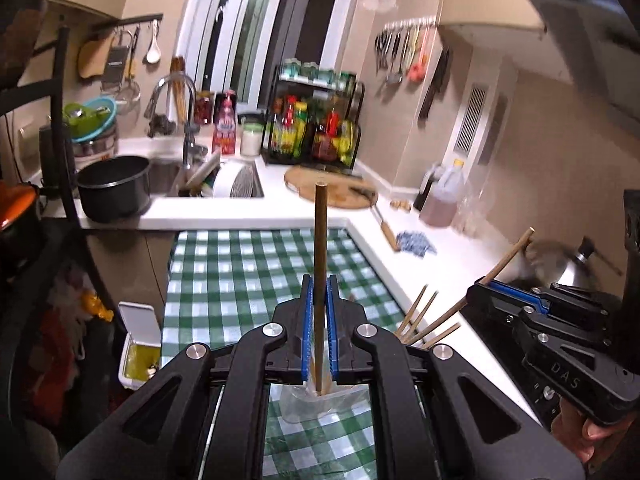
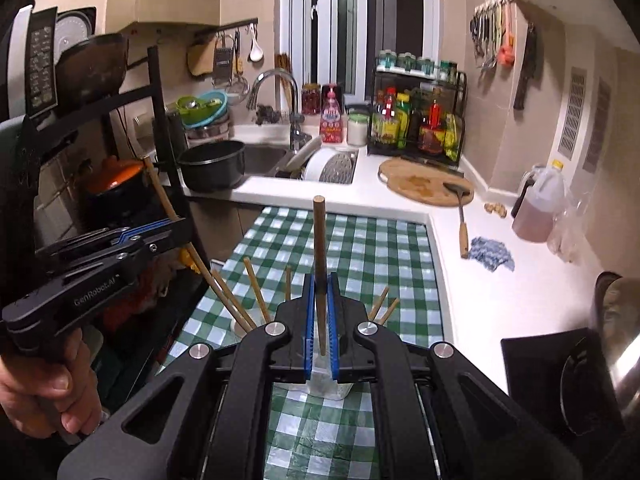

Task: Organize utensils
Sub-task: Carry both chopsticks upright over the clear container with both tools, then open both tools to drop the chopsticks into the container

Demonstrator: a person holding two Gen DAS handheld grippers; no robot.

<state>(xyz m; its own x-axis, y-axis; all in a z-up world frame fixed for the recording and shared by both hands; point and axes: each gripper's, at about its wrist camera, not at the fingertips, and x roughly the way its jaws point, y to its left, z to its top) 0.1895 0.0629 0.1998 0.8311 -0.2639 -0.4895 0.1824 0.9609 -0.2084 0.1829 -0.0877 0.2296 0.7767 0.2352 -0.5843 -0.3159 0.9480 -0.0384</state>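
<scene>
My left gripper [image 1: 320, 284] is shut on a wooden chopstick [image 1: 320, 240] that stands upright, its lower end in a clear cup [image 1: 316, 400] on the green checked table [image 1: 240, 272]. My right gripper [image 2: 319, 284] is shut on another upright chopstick [image 2: 319, 236] above a second clear cup [image 2: 320, 380]. Each gripper shows in the other's view: the right gripper [image 1: 482, 286] with its slanted chopstick [image 1: 508, 258], and the left gripper [image 2: 178, 227] with its own [image 2: 160, 190]. Several more chopsticks [image 2: 256, 292] lean in the cups.
White counter [image 2: 500, 280] wraps the table's far and right sides, with a sink [image 2: 264, 156], black pot [image 2: 212, 164], round cutting board [image 2: 424, 182], spatula [image 2: 464, 232], blue cloth [image 2: 492, 254] and oil jug [image 2: 538, 204]. A black cooktop [image 2: 536, 372] sits near right. A dark shelf rack [image 2: 160, 128] stands left.
</scene>
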